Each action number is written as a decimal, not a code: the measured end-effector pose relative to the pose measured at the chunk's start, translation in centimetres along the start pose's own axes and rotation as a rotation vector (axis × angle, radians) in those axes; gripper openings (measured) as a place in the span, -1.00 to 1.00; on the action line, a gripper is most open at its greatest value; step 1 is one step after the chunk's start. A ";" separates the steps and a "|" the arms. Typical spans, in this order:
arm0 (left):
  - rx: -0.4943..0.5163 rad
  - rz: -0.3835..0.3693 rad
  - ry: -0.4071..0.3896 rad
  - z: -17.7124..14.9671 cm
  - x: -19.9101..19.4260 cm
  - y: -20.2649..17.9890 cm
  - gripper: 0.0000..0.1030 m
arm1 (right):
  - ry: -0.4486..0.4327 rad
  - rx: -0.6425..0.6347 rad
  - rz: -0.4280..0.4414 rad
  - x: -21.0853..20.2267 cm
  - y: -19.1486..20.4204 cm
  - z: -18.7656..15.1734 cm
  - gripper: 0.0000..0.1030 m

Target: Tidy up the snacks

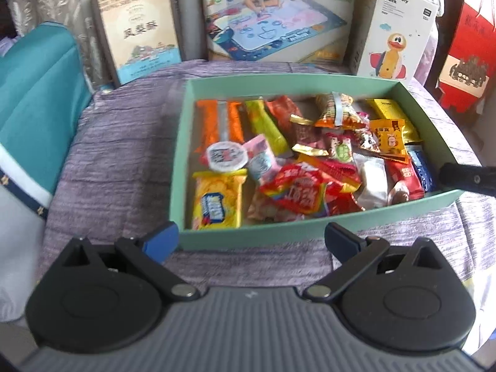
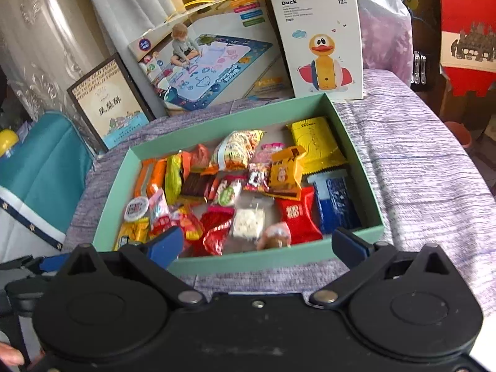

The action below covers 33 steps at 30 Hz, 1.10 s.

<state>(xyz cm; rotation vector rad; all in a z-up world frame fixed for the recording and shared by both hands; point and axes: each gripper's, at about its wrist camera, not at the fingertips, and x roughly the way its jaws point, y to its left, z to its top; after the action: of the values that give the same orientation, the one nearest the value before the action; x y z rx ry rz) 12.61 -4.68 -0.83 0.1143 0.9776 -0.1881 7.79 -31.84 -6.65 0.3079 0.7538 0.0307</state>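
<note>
Between the wide-spread blue pads of the left gripper (image 1: 251, 238) sits nothing but purple cloth and the near wall of the shallow mint-green cardboard box (image 1: 310, 232); the claw is released and holds no snack. Likewise the right gripper (image 2: 257, 245) stands fully spread and empty just short of the same wall. Beyond both claws, all the snacks in view lie inside the box: 2 orange foil sticks (image 1: 214, 124) and a lime-green stick (image 1: 266, 127) lined up along its left side, a round white-lidded cup (image 1: 224, 156), a yellow popcorn-style packet (image 1: 217, 200) in the near left corner, then a loose jumble of red, gold and blue wrappers towards the right. Nothing lies on the purple woven tablecloth (image 1: 117, 155) outside the box, so placing looks finished or close to it. Judging by the heap, any tidying should start at the right side: come down steeply over 1 wrapper at a time, pinch its crimped end rather than its puffed middle, and keep the other claw clear of the rim. Behind stand the white Roly-Poly Duck carton (image 2: 322, 40) and the drawing-mat box (image 2: 210, 59).
</note>
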 end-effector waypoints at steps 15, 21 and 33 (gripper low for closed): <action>-0.042 0.053 0.006 -3.4 -2.0 1.7 0.99 | 0.049 -0.092 -0.072 -1.9 1.4 -4.0 1.00; -0.047 0.039 0.028 -4.2 -1.8 1.7 0.99 | 0.070 -0.109 -0.079 -1.7 1.8 -5.1 1.00; -0.040 0.038 0.053 -4.7 -1.3 1.8 0.99 | 0.086 -0.131 -0.093 -1.3 1.7 -4.8 1.00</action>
<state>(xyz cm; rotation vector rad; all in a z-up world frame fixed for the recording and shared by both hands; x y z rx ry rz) 8.49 -1.96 -2.33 0.1017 1.0302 -0.1306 3.73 -29.11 -8.53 0.1474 0.8468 0.0055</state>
